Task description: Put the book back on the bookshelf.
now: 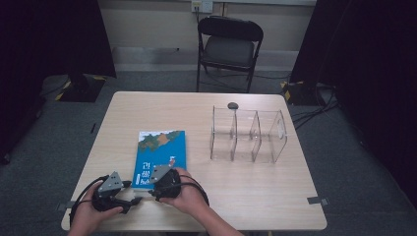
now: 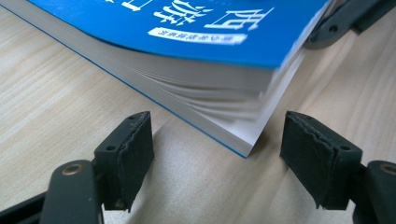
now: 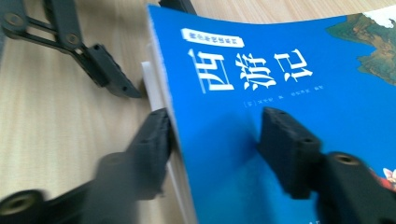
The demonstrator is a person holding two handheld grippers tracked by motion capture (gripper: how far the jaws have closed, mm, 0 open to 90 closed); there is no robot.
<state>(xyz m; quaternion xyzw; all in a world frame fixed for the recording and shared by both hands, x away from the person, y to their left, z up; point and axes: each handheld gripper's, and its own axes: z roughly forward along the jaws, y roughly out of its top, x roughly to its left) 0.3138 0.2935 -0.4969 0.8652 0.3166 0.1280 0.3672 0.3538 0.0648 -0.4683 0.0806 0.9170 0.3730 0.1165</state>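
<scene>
A blue paperback book point(image 1: 160, 152) lies on the wooden table point(image 1: 275, 196), near its front left. In the right gripper view, my right gripper point(image 3: 222, 140) is shut on the book's point(image 3: 280, 84) near corner, one pad on the cover and the other against the page edge. The upper pages there curve up from the rest point(image 2: 210, 88). My left gripper point(image 2: 222, 156) is open, its pads on either side of the book's corner and apart from it. In the high view the left gripper point(image 1: 135, 200) and right gripper point(image 1: 149, 189) meet at the book's near edge.
A clear plastic organizer point(image 1: 248, 135) with upright dividers stands to the right of the book. A small dark object point(image 1: 232, 105) lies behind it. A black folding chair point(image 1: 228, 46) stands beyond the table's far edge. Dark curtains hang on both sides.
</scene>
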